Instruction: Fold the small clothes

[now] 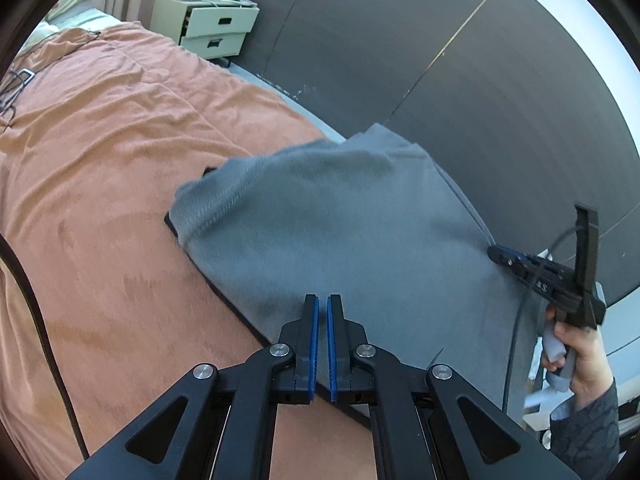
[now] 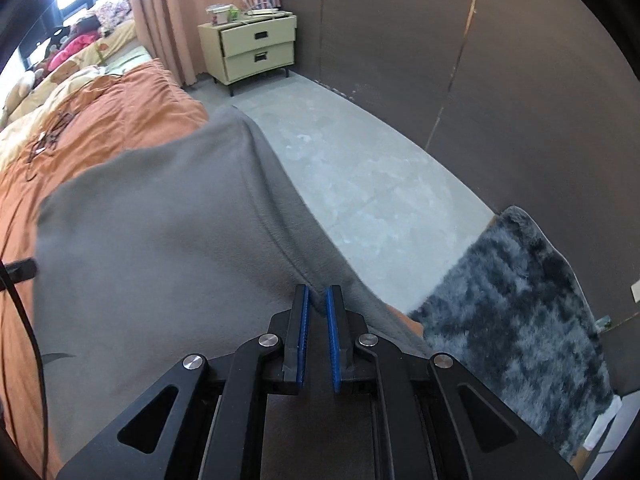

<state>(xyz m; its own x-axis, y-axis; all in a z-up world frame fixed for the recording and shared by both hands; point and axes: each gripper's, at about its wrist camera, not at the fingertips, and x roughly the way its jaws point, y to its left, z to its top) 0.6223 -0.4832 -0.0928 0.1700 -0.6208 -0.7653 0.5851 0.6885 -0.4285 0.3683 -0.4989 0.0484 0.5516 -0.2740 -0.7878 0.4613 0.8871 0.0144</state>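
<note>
A grey garment lies over the right edge of an orange bed cover, bulging upward and blurred. My left gripper is shut, its blue pads pressed together on the garment near its front edge. In the left wrist view my right gripper, held by a hand, bites the garment's right edge. The right wrist view shows the right gripper shut on a seam fold of the grey garment. At that view's far left, the left gripper meets the cloth's left edge. A dark edge shows beneath the garment.
A pale green nightstand stands by the dark wall beyond the bed. Grey floor runs alongside the bed, with a shaggy dark grey rug at the right. Black cables and wire hangers lie on the cover.
</note>
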